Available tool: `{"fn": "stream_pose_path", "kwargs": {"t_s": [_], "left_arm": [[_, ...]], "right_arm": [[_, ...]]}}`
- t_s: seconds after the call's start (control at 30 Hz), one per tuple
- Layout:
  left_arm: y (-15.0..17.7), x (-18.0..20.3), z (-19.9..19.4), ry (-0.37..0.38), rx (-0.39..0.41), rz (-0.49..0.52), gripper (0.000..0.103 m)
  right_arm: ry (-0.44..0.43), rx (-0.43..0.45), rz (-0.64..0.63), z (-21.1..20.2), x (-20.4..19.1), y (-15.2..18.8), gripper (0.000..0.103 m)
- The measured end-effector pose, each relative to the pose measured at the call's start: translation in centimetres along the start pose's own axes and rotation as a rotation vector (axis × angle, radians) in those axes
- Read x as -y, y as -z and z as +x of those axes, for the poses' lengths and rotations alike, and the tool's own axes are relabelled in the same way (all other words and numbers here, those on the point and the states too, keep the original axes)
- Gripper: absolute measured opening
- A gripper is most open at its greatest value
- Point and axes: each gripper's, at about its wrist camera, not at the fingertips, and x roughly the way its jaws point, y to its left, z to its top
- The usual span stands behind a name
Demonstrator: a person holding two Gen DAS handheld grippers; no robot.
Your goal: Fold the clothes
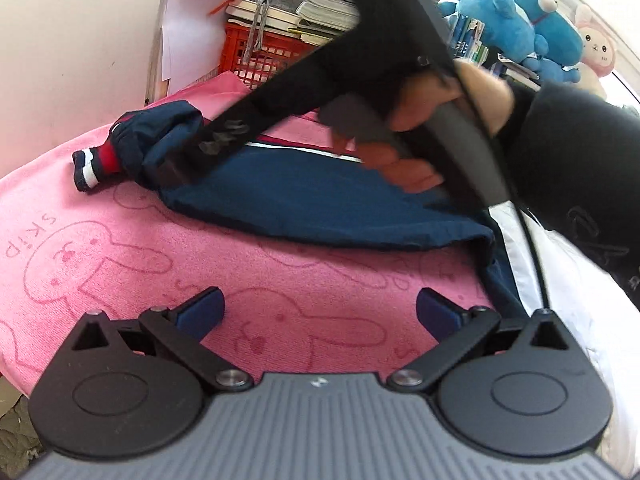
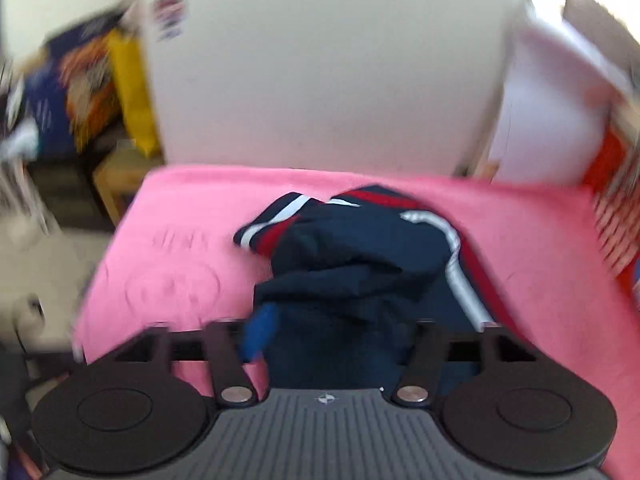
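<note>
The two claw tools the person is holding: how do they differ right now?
The left gripper has its blue pads spread wide apart with nothing between them, over bare pink towel. The right gripper has navy garment bunched between its fingers, apparently clamped on the cloth. The left sits clear of the garment; the right reaches over it to the sleeve end. They share the same black arms, grey body and blue pads.

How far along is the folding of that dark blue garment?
Partly done: the navy garment with red and white stripes lies doubled on the pink rabbit-print towel. The right tongs appear to grip its bunched sleeve; the left tongs hover open. Sleeve and final folds remain.
</note>
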Motion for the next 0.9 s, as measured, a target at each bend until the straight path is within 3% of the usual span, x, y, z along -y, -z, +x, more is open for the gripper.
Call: {"fn": "stream_pose_path", "kwargs": {"t_s": [0.1,0.13,0.17,0.27,0.3,0.4,0.43,0.53,0.6,0.63,0.67,0.73,0.8,0.87,0.9], "left_arm": [[0.1,0.0,0.0,0.001,0.006,0.003,0.103],[0.1,0.0,0.1,-0.001,0.007,0.004,0.103],[0.1,0.0,0.1,-0.003,0.008,0.005,0.103],[0.1,0.1,0.2,-0.005,0.011,0.007,0.103],[0.1,0.1,0.1,-0.003,0.011,0.006,0.103],[0.0,-0.4,0.1,0.002,0.015,-0.005,0.103],[0.0,-0.7,0.0,0.009,0.019,-0.016,0.103],[-0.2,-1.4,-0.2,0.026,0.028,-0.047,0.103],[-0.5,-1.8,-0.3,0.025,0.027,-0.061,0.103],[-0.6,-1.8,-0.3,0.021,0.024,-0.065,0.103],[-0.6,-1.8,-0.3,0.009,0.02,-0.061,0.103],[-0.7,-1.5,-0.2,-0.014,0.014,-0.054,0.103],[-0.7,-1.1,-0.2,-0.03,0.01,-0.046,0.103],[-0.9,-0.7,-0.1,-0.04,0.007,-0.043,0.103],[-1.0,-0.4,-0.1,-0.043,0.005,-0.042,0.103]], "right_arm": [[-0.057,0.041,-0.053,-1.3,-0.4,-0.7,0.083],[-0.065,0.062,-0.011,-1.3,0.1,-1.4,0.092],[-0.066,0.062,0.001,-0.9,-0.1,-1.8,0.095],[-0.012,0.017,-0.1,2.4,-2.2,-2.7,0.094],[0.004,-0.003,-0.097,3.5,-2.6,-2.6,0.09],[0.042,-0.045,-0.058,6.3,-3.2,-2.5,0.04],[0.036,-0.008,0.041,5.7,-2.0,-2.8,0.025],[0.01,0.098,0.329,4.2,1.8,-3.7,0.023],[-0.036,0.132,0.476,4.4,3.7,-4.2,0.027],[-0.054,0.128,0.515,4.8,4.3,-4.5,0.038],[-0.055,0.071,0.472,5.7,3.9,-4.8,0.056],[-0.044,-0.022,0.407,6.5,2.7,-4.6,0.065],[-0.048,0.011,0.387,4.6,2.3,-3.4,0.068],[-0.021,0.097,0.426,0.6,3.5,-1.4,0.083],[0.007,0.127,0.447,-1.4,4.1,-0.1,0.086]]}}
